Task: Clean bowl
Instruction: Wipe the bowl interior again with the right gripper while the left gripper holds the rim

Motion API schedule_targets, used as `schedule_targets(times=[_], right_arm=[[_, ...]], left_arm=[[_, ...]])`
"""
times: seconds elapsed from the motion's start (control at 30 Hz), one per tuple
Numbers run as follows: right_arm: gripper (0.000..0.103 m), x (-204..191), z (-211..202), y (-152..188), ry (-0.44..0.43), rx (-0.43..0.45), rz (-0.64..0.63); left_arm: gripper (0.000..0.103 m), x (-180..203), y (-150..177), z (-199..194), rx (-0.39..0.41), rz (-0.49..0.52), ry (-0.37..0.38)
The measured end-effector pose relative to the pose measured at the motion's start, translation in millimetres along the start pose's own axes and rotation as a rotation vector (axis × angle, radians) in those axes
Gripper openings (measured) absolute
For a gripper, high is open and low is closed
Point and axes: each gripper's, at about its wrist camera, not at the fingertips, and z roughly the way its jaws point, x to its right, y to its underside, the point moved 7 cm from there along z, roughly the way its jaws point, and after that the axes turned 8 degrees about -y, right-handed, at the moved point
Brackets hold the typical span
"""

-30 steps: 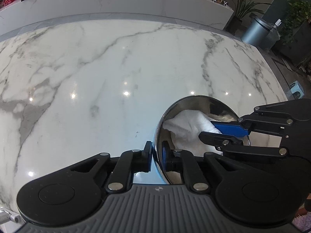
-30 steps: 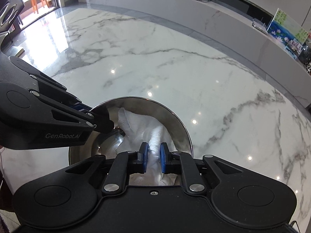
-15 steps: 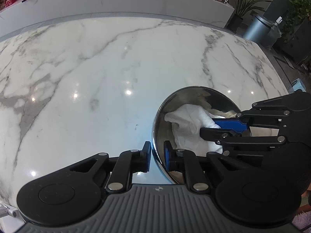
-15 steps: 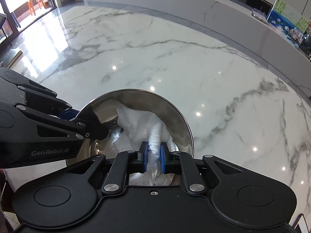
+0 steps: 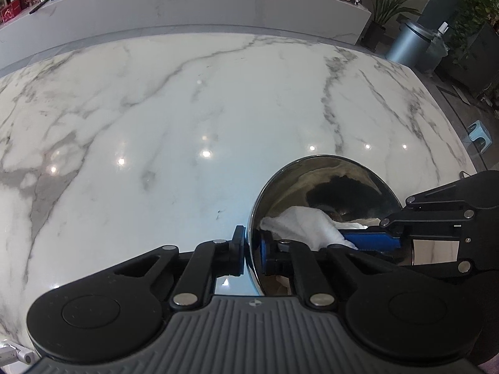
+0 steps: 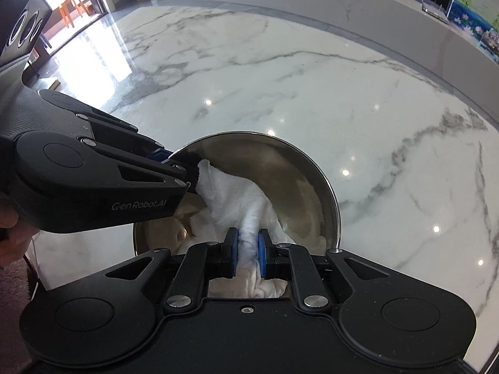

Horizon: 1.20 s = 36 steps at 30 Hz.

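1. Round, polished stainless-steel bowl (image 6: 299, 193) sits on the white, grey-veined marble tabletop (image 5: 187, 118), close to the tabletop's near edge. In the left wrist view it lies toward the right part of that edge.
2. Left gripper (image 5: 251, 254), black with blue pads: closed on the bowl's rim. One finger is outside the wall and the other inside; the rim (image 5: 250, 233) runs between the pads.
3. Same gripper in the right wrist view (image 6: 168, 163): enters from the left and meets the bowl at its left rim.
4. Right gripper (image 6: 248, 251): clamped on a crumpled white cloth (image 6: 237, 199). Cloth fills the gap between the blue pads and bunches behind them.
5. The cloth extends from the right gripper's pads up and leftward across the bowl's interior. Its far corner lies just beside the left gripper's fingertips; actual contact there cannot be judged.
6. Left wrist view: the right gripper (image 5: 358, 240) reaches into the bowl from the right, cloth (image 5: 299, 224) at its tip.
7. Bare interior wall on the bowl's far side shows dark mirror reflections.
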Motion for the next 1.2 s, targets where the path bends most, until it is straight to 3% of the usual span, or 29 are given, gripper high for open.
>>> schedule_targets(times=[0.13, 0.43, 1.0, 1.2], right_arm=[[0.011, -3, -3, -2, 0.103, 0.007, -0.085], [0.011, 6, -25, -21, 0.167, 0.087, -0.107], [0.011, 14, 4, -12, 0.072, 0.035, -0.01], [0.012, 8, 3, -3, -0.064, 0.008, 0.074]], left_arm=[[0.008, 2, 0, 0, 0.003, 0.014, 0.003], [0.008, 16, 3, -2, 0.017, 0.03, -0.004], [0.008, 28, 7, -3, 0.031, 0.023, 0.01], [0.01, 18, -5, 6, 0.042, 0.005, 0.007]])
